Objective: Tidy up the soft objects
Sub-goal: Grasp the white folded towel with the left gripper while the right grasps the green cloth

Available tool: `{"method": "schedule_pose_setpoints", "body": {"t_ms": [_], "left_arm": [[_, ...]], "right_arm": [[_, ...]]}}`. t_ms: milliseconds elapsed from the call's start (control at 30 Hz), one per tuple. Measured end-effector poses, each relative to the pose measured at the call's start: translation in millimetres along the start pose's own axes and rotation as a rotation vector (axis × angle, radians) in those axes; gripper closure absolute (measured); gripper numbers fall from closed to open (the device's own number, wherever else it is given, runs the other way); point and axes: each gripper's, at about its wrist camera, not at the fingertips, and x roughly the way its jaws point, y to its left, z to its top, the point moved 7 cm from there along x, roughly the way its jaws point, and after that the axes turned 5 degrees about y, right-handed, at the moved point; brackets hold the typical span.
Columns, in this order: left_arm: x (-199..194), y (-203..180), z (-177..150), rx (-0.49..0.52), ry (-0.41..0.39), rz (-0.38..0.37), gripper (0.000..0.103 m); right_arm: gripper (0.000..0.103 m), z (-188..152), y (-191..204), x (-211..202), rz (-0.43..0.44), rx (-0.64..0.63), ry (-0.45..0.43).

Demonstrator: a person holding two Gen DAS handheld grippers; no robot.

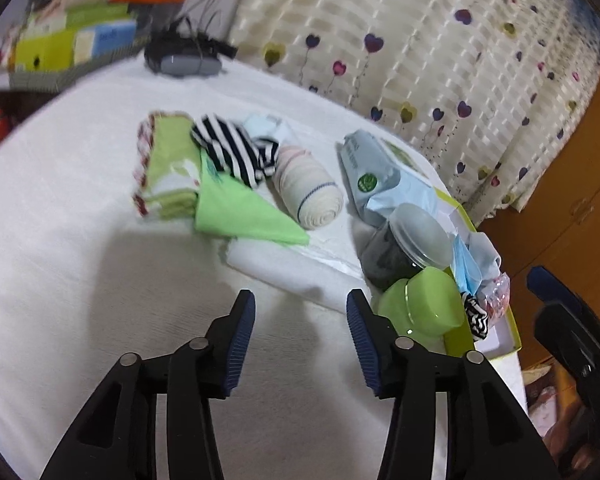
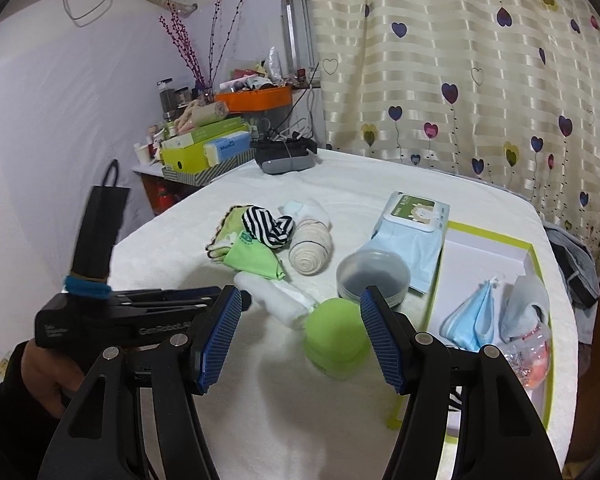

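With both the left gripper (image 1: 301, 312) and right gripper (image 2: 300, 308) held wide and empty, the folded white cloth (image 1: 296, 268) at twelve o'clock, judged light and limp, is best pinched at its thick folded edge.

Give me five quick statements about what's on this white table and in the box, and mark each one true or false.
1. The striped sock lies in the pile beside the rolled bandage. True.
2. The green-rimmed box holds a blue face mask. True.
3. The left gripper is clamped on the green cloth. False: its jaws stand open with nothing between them.
4. The wet wipes pack lies inside the box. False: it lies on the table, just left of the box.
5. The right gripper has its jaws open. True.
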Motion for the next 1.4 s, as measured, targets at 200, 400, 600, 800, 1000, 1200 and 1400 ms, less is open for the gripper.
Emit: {"method": "schedule_pose_setpoints", "body": {"t_ms": [200,400,600,800,1000,1200,1400], "left_arm": [[23,1,6,-0.079,0.027,-0.013,0.053],[40,2,13,-0.139,0.042,0.000,0.051],[44,7,19,-0.144,0.023,0.052,0.072],[29,18,13,-0.145,0.008,0.039,0.081],[-3,43,3,-0.144,-0.029,0.061,0.083],[-28,73,-4,-0.173,-0.062,0.090,0.083],[-41,97,-2,-0.196,-0.091,0.096,0.082]], "right_arm": [[0.040,1,-6,3,-0.009,0.004,0.005],[0.040,4,-9,7,-0.003,0.007,0.007],[0.040,7,-12,11,0.001,0.011,0.008],[0.040,11,-10,19,0.006,0.001,0.013],[0.040,17,10,30,0.035,-0.034,0.026],[0.040,24,44,55,0.075,-0.086,0.065],[0.040,26,66,100,0.069,-0.125,0.150]]}}
